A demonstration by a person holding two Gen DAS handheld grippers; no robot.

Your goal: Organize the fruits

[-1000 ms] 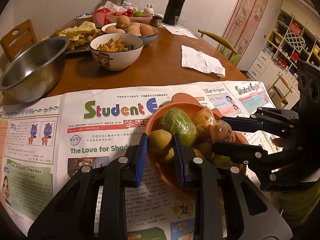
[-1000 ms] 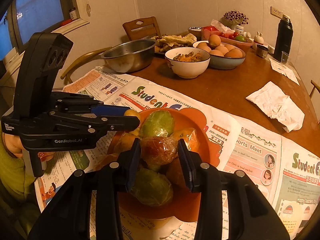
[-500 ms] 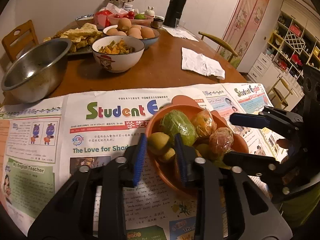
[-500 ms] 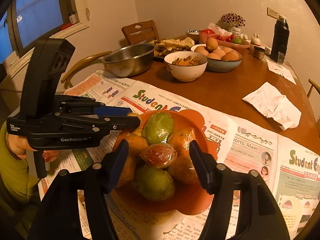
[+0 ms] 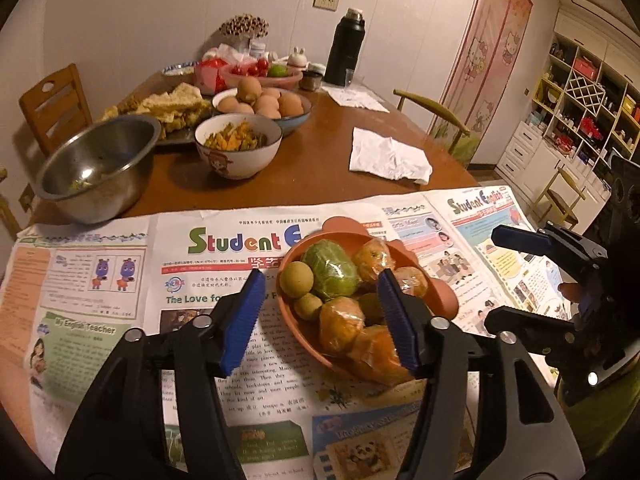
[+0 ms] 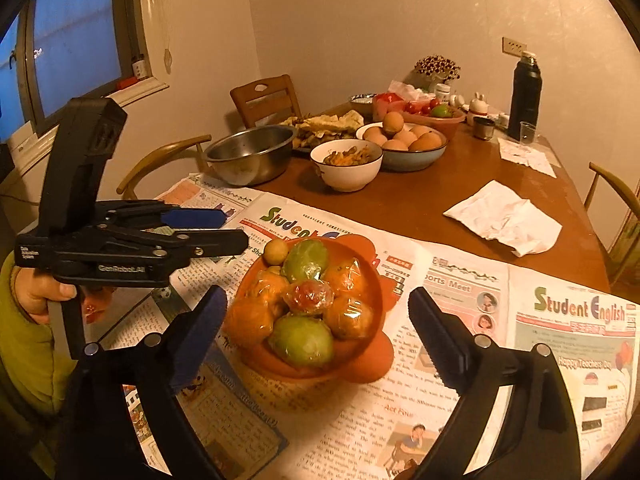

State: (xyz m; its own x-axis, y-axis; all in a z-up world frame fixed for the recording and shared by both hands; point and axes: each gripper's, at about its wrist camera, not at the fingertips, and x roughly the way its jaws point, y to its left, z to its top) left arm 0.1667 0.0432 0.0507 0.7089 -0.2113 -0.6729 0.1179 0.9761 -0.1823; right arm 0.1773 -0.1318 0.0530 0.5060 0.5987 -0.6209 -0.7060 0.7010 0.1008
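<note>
Both grippers just opened, hold nothing: left gripper [image 5: 320, 316] half open, right gripper [image 6: 318, 334] wide, above bowl [image 6: 372, 276]. Fruits [image 6: 306, 296] piled high; bump could roll one off.

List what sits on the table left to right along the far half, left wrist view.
Steel bowl → white bowl of cooked food → bowl of eggs → black flask → crumpled white napkin.
</note>
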